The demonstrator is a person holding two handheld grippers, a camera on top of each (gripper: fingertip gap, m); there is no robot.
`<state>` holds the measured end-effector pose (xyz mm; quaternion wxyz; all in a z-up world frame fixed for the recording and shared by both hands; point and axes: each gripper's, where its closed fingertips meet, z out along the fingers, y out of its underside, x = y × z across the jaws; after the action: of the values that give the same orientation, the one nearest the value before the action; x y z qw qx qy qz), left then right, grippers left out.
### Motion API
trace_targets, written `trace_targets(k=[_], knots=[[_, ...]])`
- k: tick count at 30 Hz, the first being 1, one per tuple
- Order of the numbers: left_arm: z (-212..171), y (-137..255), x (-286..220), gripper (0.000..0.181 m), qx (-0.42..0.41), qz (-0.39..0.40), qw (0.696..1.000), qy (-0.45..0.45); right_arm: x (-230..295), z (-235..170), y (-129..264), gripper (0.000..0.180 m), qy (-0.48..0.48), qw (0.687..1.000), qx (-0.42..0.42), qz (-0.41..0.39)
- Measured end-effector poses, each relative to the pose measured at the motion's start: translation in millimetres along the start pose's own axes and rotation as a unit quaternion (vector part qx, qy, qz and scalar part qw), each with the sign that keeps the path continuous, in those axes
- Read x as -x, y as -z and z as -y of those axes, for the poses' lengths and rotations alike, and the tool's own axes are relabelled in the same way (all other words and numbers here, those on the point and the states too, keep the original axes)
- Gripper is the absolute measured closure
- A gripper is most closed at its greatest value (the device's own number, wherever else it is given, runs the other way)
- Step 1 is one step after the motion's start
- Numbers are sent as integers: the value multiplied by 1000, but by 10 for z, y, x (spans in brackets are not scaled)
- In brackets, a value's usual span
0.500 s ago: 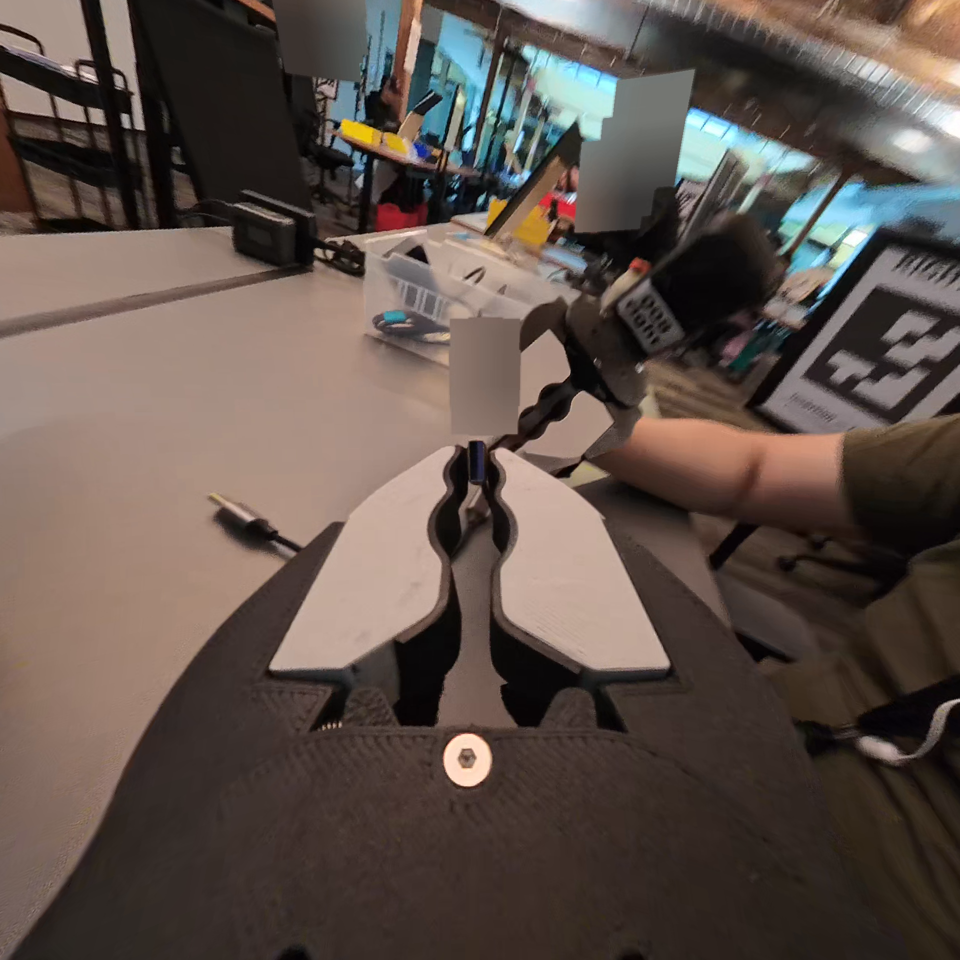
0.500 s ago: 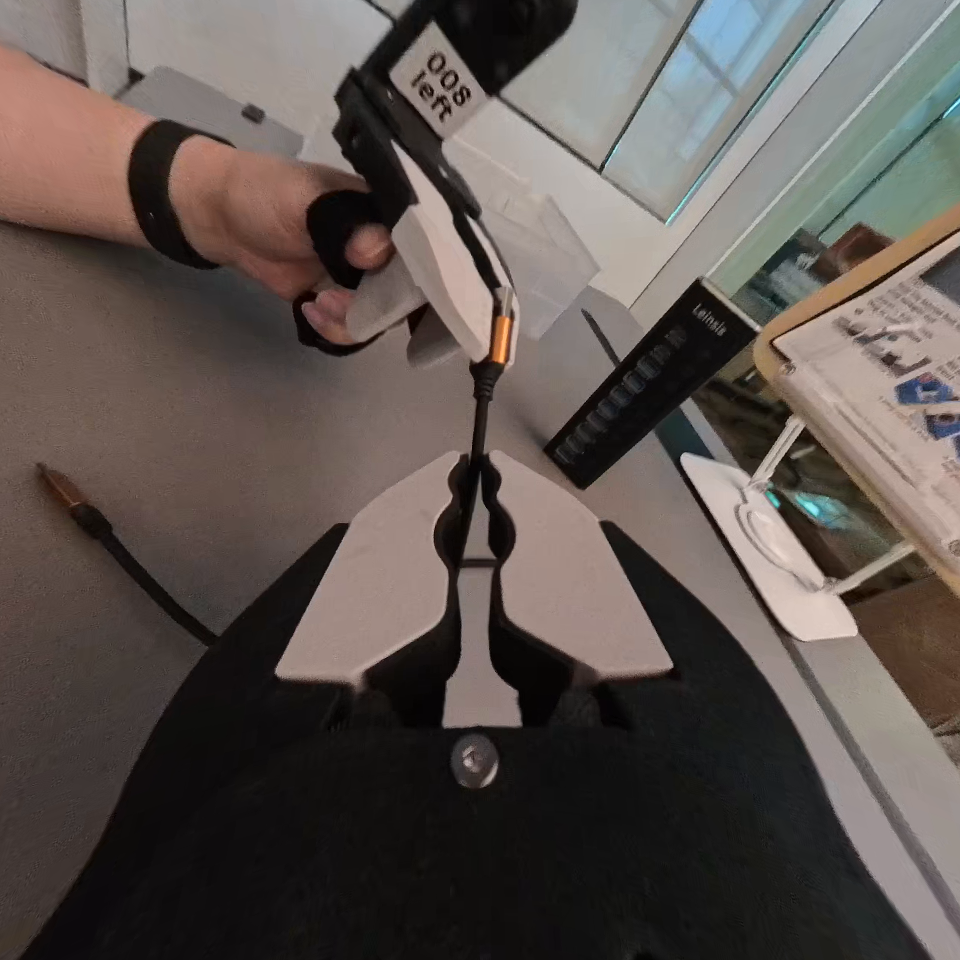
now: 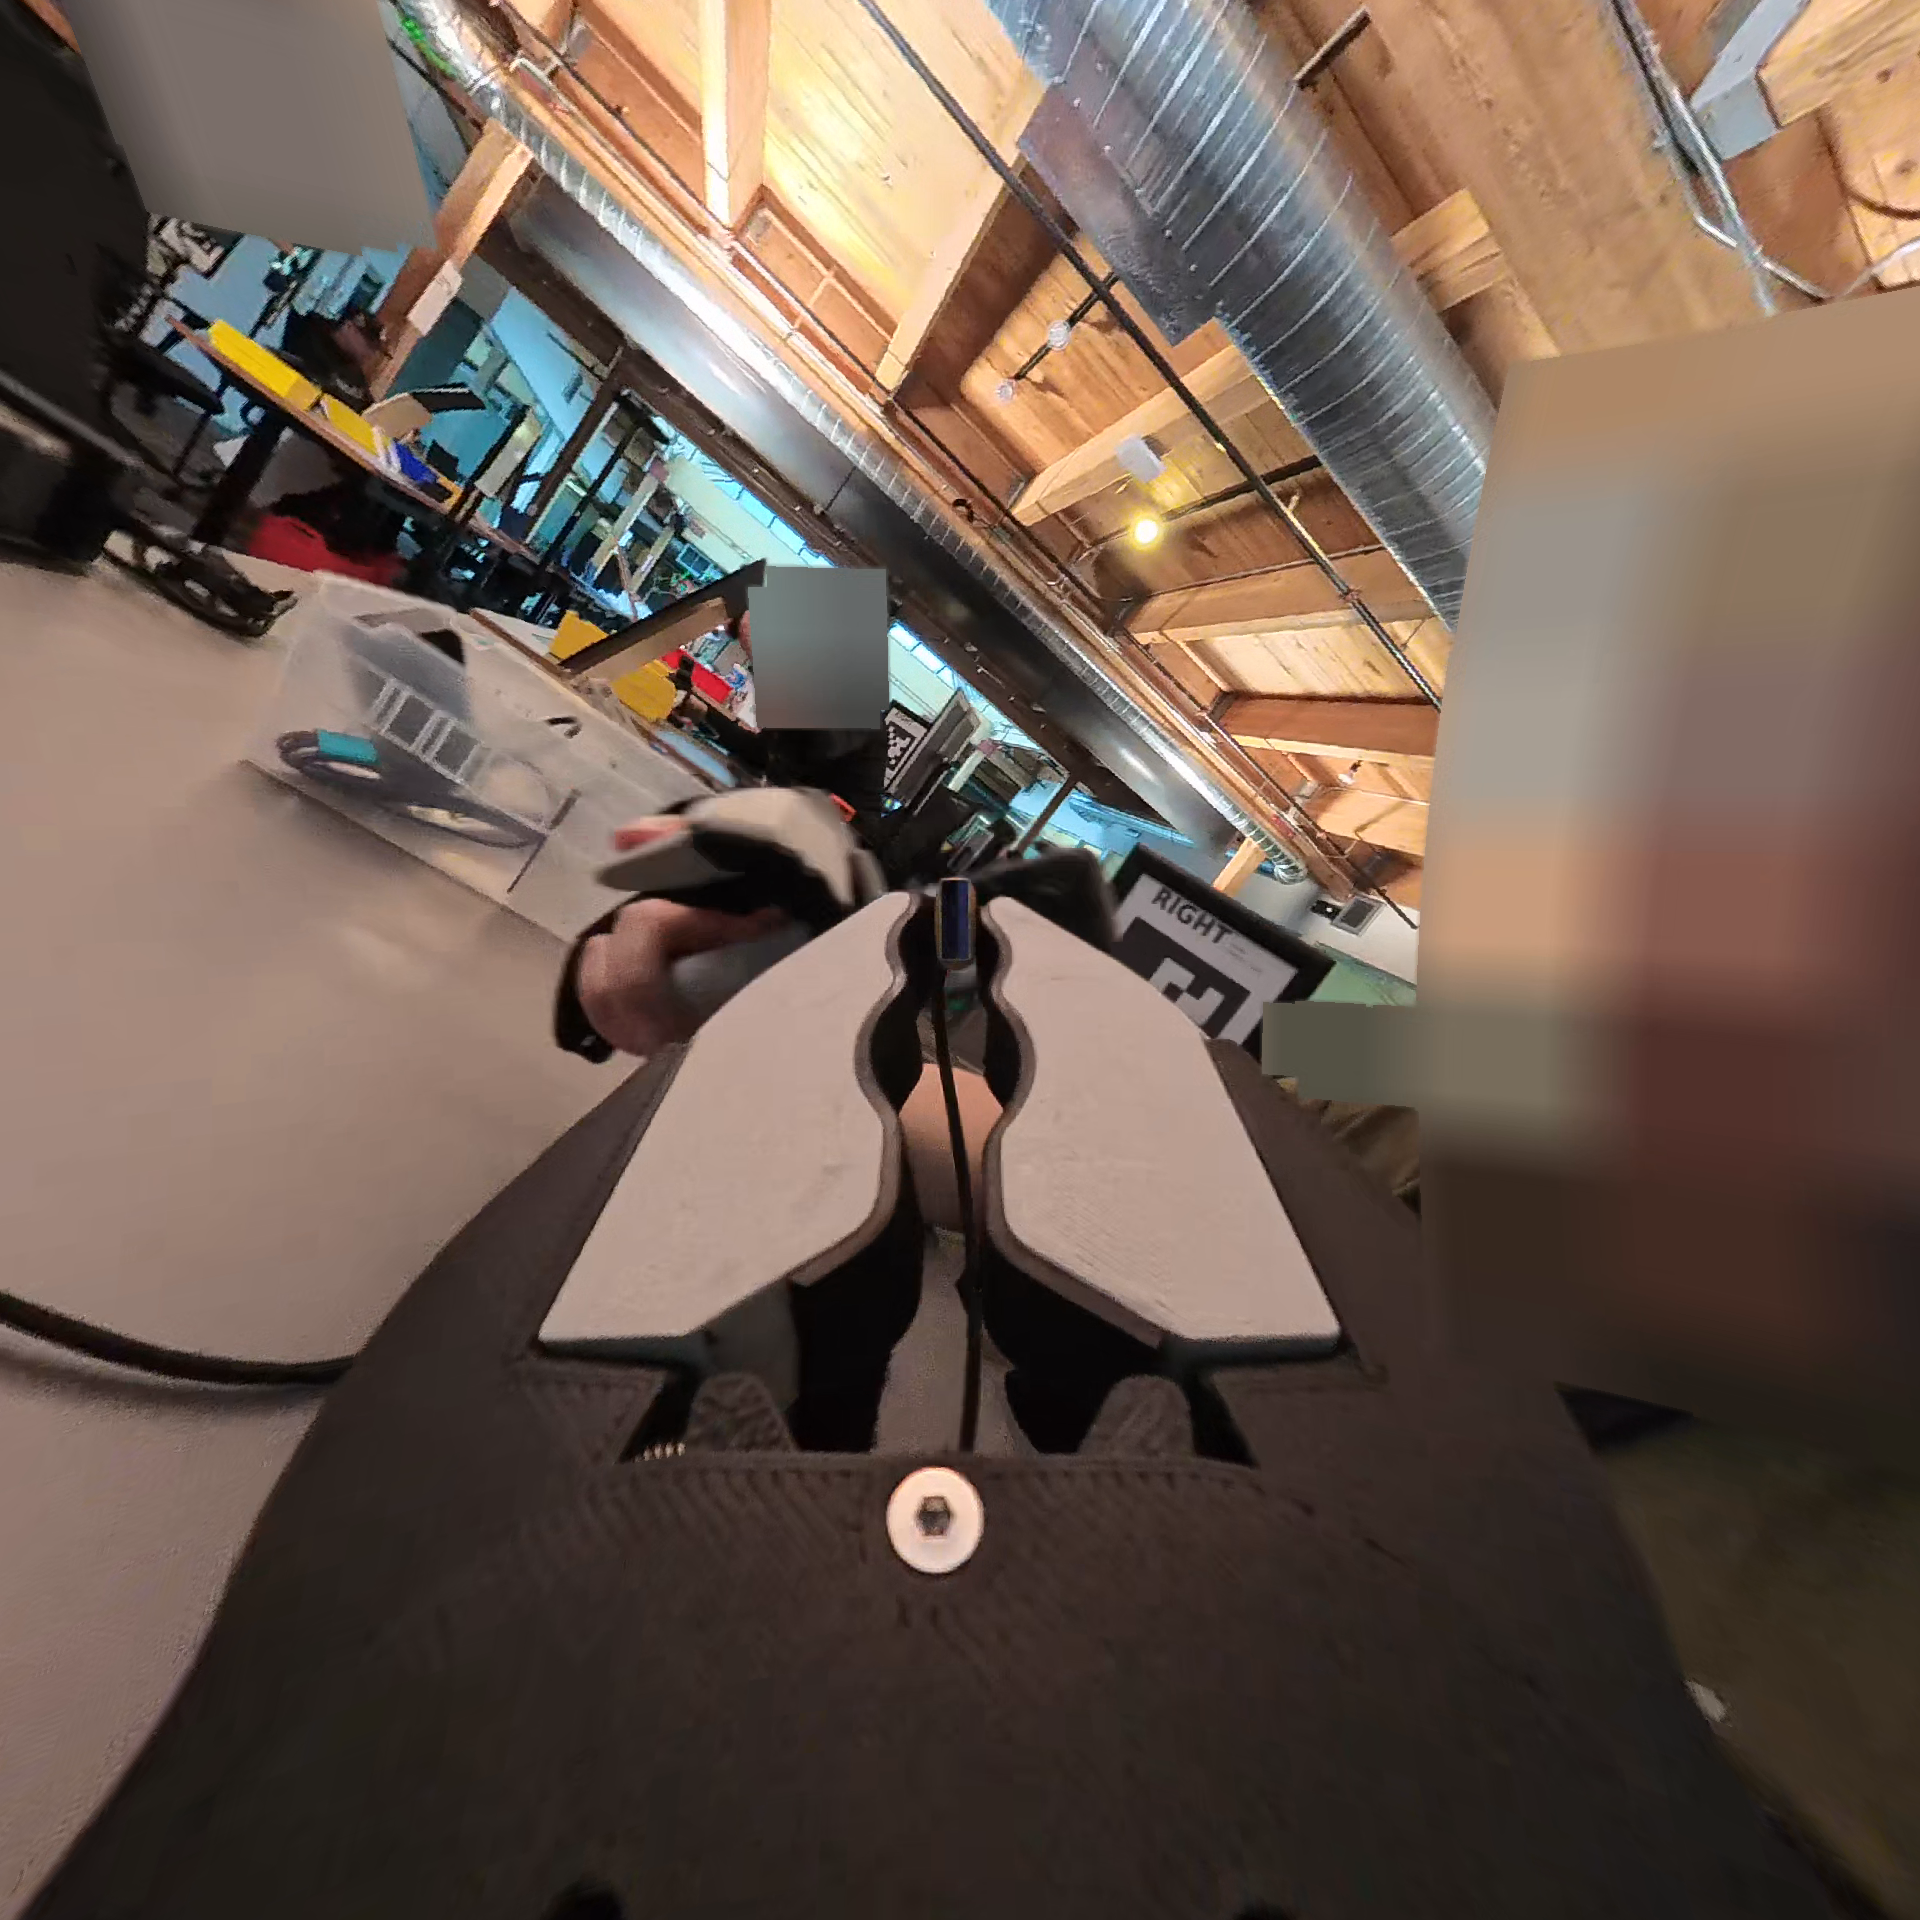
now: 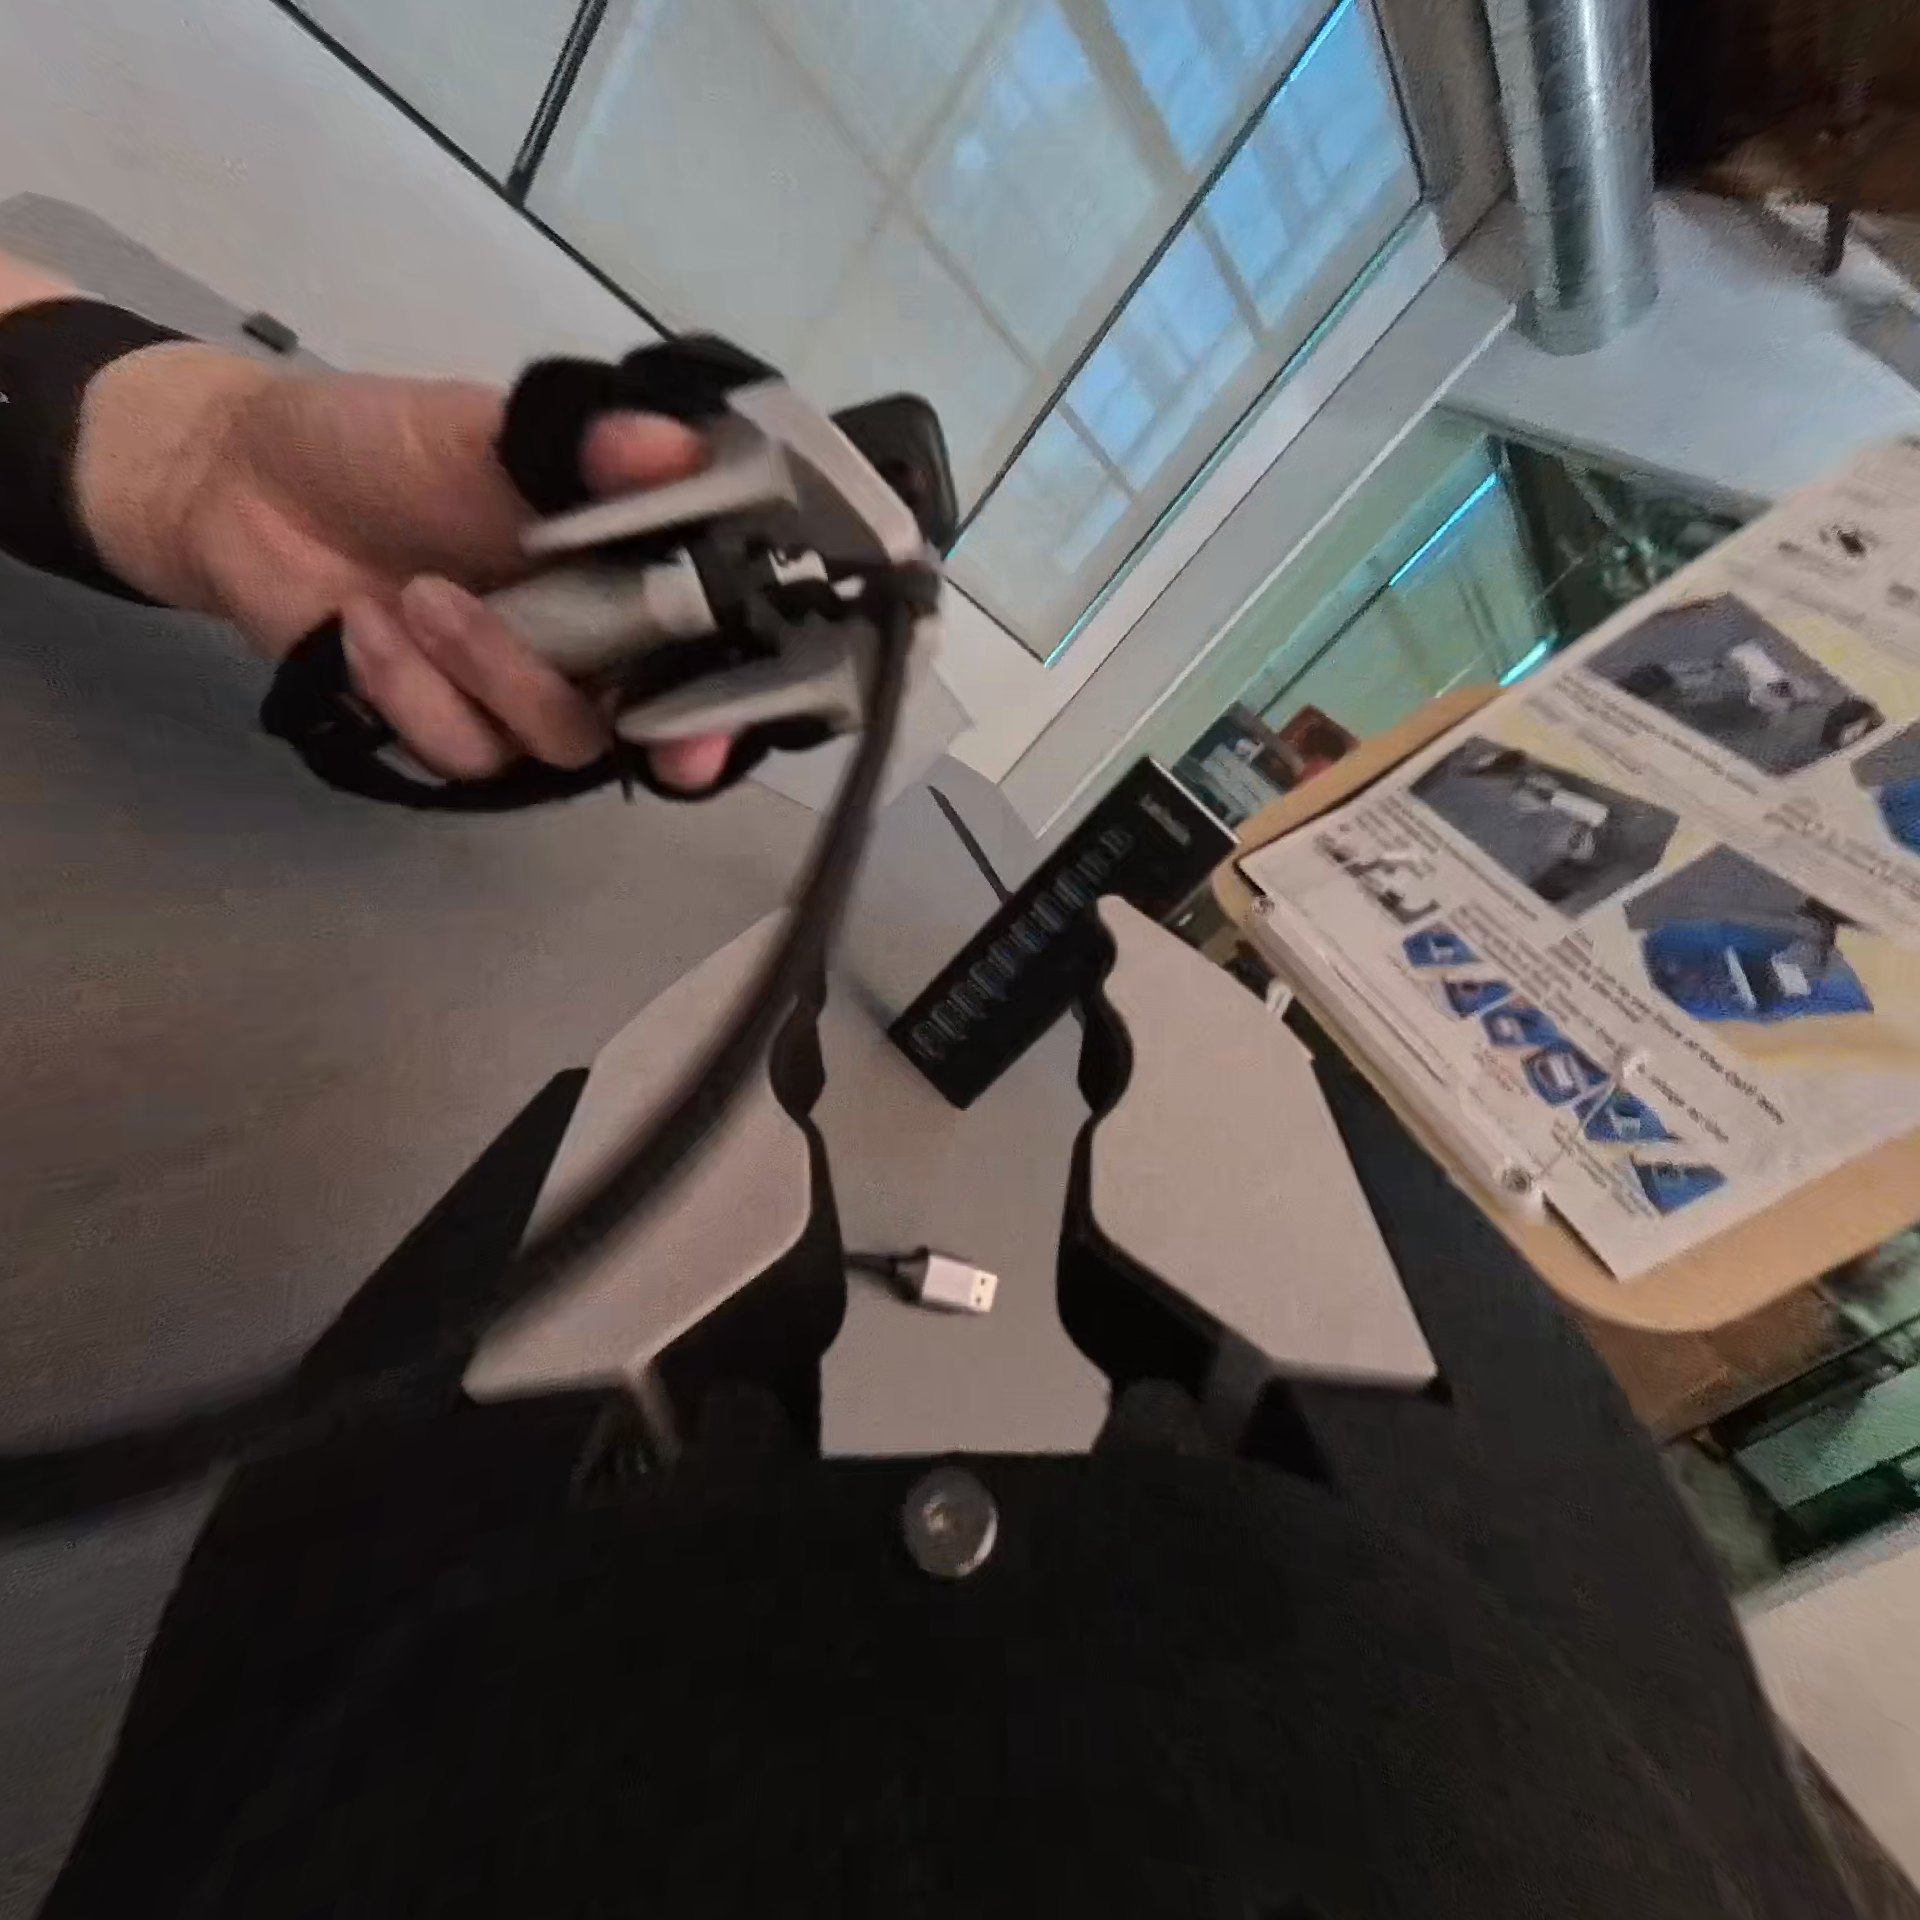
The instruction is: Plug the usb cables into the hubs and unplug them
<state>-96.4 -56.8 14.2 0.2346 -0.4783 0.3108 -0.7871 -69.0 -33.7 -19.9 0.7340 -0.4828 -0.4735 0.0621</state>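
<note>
**op:** Since half a second ago my right tool (image 4: 951,966) has let go of the black cable (image 4: 831,883) it was pinching. Its fingers stand wide apart now, and the cable just drapes over the left finger (image 4: 675,1143). My left tool (image 3: 951,930) has tipped way up, so its camera mostly shows ceiling. It's still clamped on the USB plug (image 3: 954,920), which stands up between the tips with the cord running back down through the gap.

**reply:** so where's the hub?

**op:** Black hub (image 4: 1049,935) is lying on the grey surface (image 4: 312,987), out past the right tool's tips, with its row of ports facing up. A second plug, the silver one (image 4: 951,1286), is lying loose on the surface between the open fingers. It's near the hub but not touching it.

**reply:** what worries you?

**op:** A few things, all guesses. The loose cable could snag on that finger when I swing the left tool toward the hub, and that could tug the plug crooked in the grip. The left camera can't see the hub at all right now, so I'd be lining up blind until I tilt back down. Also nothing's pinning the hub, so if I push the plug in off-angle I reckon it'll just skate toward the board with printed sheets (image 4: 1558,935) at the edge.
</note>
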Motion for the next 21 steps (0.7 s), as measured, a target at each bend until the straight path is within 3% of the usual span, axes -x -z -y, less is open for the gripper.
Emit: trace_targets(k=[3,8,21], knots=[[-42,-6,134,176,-8,14,1000,21,86,205,-132,138,6,1000,-16,-21],[-85,-23,212,175,-11,27,998,57,69,219,-133,165,46,998,7,-50],[-95,33,337,175,-21,37,994,101,112,195,-99,172,63,997,9,-35]])
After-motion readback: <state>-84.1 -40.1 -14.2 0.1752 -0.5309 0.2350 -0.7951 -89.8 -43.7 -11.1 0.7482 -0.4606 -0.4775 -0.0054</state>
